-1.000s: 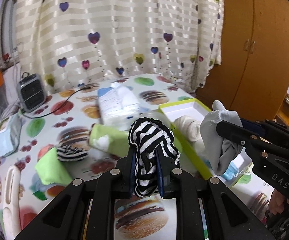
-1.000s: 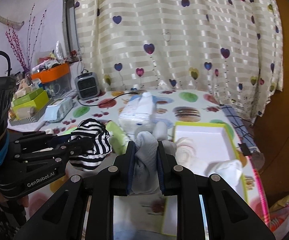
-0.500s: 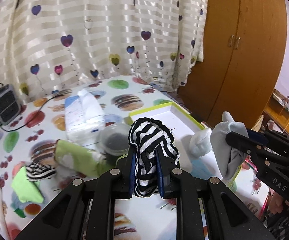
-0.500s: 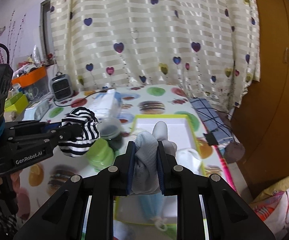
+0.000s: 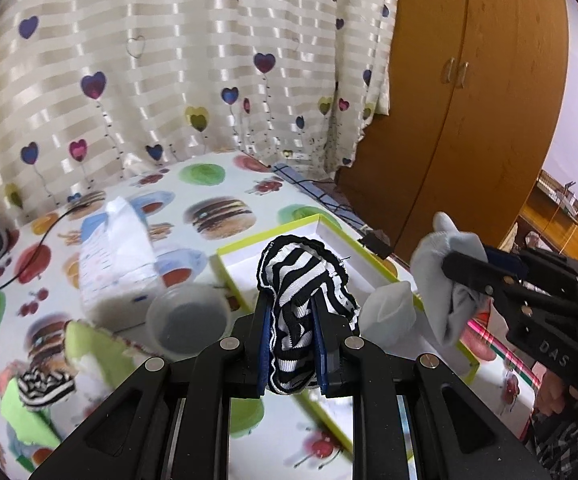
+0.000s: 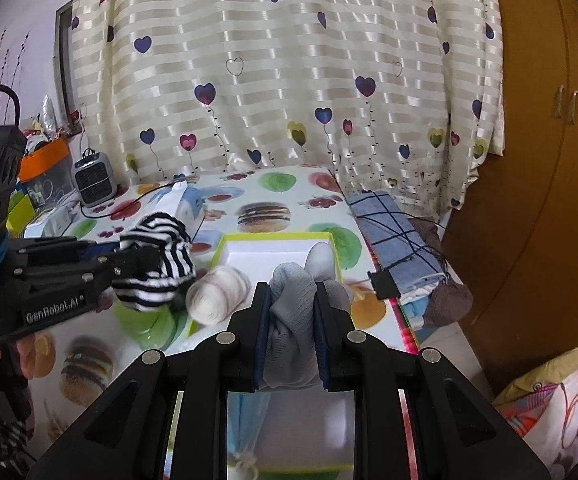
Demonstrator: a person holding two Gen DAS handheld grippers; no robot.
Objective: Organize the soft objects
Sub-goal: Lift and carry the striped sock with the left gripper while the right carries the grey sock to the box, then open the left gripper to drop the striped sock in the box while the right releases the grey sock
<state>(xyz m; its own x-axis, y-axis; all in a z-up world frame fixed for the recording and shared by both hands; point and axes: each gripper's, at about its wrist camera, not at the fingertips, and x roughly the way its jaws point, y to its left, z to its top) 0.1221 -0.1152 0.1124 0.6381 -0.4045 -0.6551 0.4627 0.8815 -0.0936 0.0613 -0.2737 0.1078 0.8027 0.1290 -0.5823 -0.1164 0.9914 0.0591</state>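
Striped black-and-white sock (image 5: 305, 300) sits pinched in our left gripper (image 5: 292, 344), jaws narrow and clamped on the bunched knit, cuff end poking up past the fingertips. We use the white tray with the lime rim (image 5: 373, 258) as landmark: in the left wrist view the sock hangs at the tray's near-left corner, above the surface. Left of the tray lie a clear plastic cup (image 5: 187, 322), a tissue pack (image 5: 117, 256), green cloth (image 5: 97, 356) and a second striped sock (image 5: 45, 384) well out from it.

Inside the tray we see a rolled cream sock bundle (image 6: 217, 294) at its near-left end. Our right gripper (image 6: 292, 340) holds a grey sock (image 6: 289, 308), jaws narrow and closed on the fabric; it hangs over the tray's near edge.

Step in hand, as we judge it: carrying both socks to the tray. To do it well, we'd bring each sock fully past the rim before letting go, lower until the fabric touches the floor, and drop beside the cream roll, not onto it. Both socks are limp and crumpled, so a trailing end could drape over the rim.
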